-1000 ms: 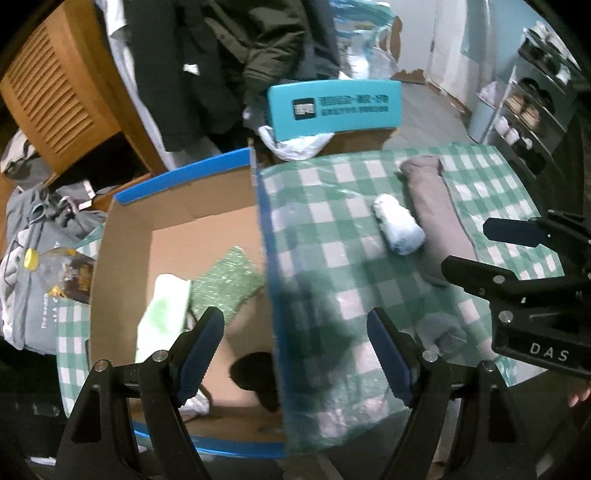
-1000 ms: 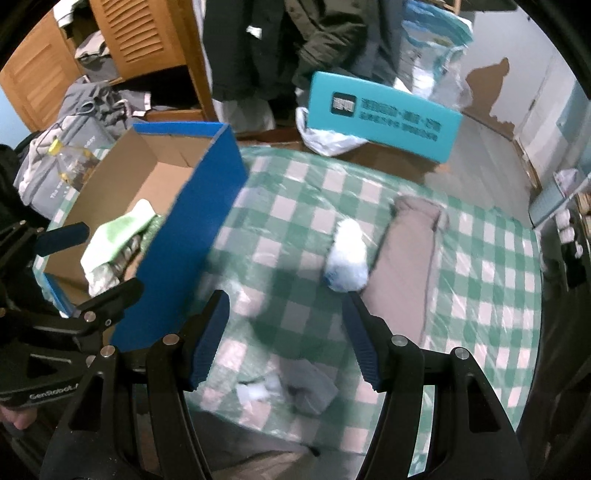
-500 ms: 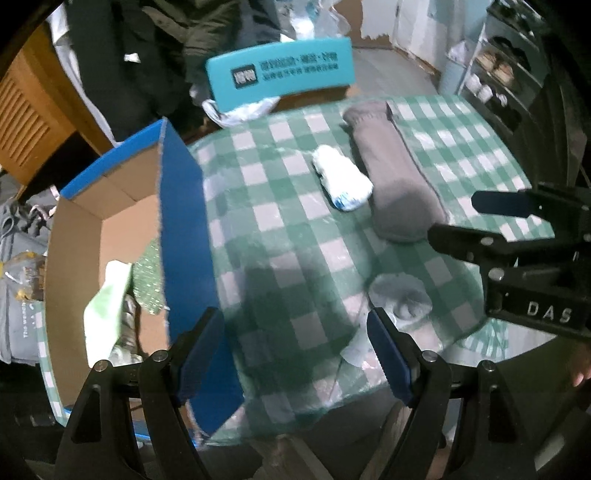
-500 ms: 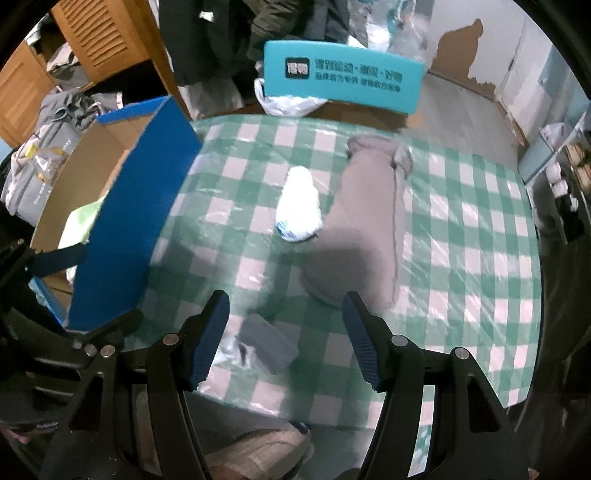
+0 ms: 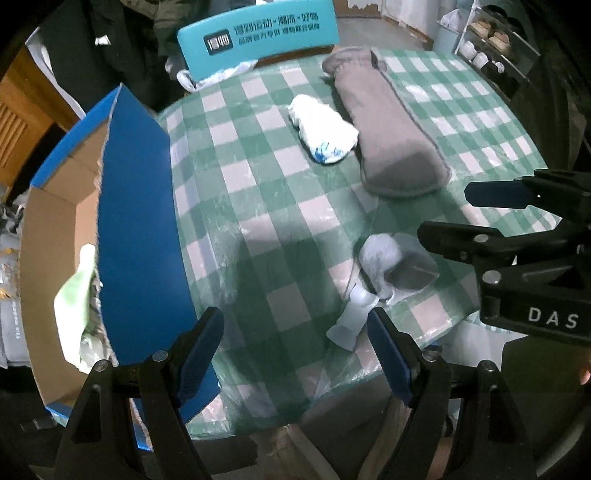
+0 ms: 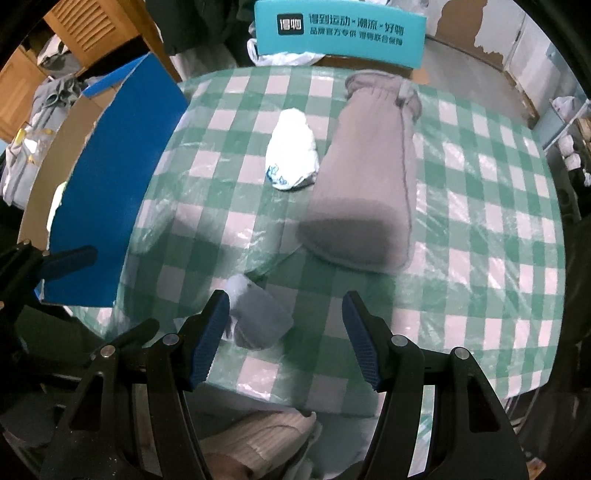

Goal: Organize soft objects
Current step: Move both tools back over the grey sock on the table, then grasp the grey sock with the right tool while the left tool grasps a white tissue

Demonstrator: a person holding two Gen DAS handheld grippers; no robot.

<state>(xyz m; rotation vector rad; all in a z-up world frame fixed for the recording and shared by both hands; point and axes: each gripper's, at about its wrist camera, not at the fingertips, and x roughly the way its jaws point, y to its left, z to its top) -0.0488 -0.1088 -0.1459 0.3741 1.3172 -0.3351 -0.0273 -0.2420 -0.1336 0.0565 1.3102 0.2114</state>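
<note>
Left gripper [image 5: 295,343]: jaws spread wide, holding nothing, hovering over the near edge of the table [image 5: 258,229]; its right pad [image 5: 388,350] sits just beside the pale end of a small grey sock bundle [image 5: 395,262], contact not determinable. Right gripper [image 6: 284,336]: jaws likewise spread wide and empty, with the same sock bundle [image 6: 258,321] lying just inside its left pad [image 6: 208,339], close to it but touching cannot be confirmed. Left to right on the table: a blue-sided cardboard box [image 5: 136,229] stands at the left edge; a white rolled cloth [image 5: 323,133] lies near the middle; a long grey pouch [image 5: 388,129] lies just beside it on the right, appearing to touch it along one side; the sock bundle sits near the front edge, well apart from both. The left wrist view shows the box interior, with a pale green soft item [image 5: 74,295] and other crumpled pieces against the near wall; the right wrist view shows mainly the box's blue outer face [image 6: 118,184] and only a sliver of green. The left view also catches the right gripper from the side [image 5: 480,214], and the right view the left gripper's fingers [image 6: 70,258]. A teal chair back [image 6: 340,33] stands beyond the far table edge. The right view alone shows a ribbed beige fabric [image 6: 258,443] below the table edge.
</note>
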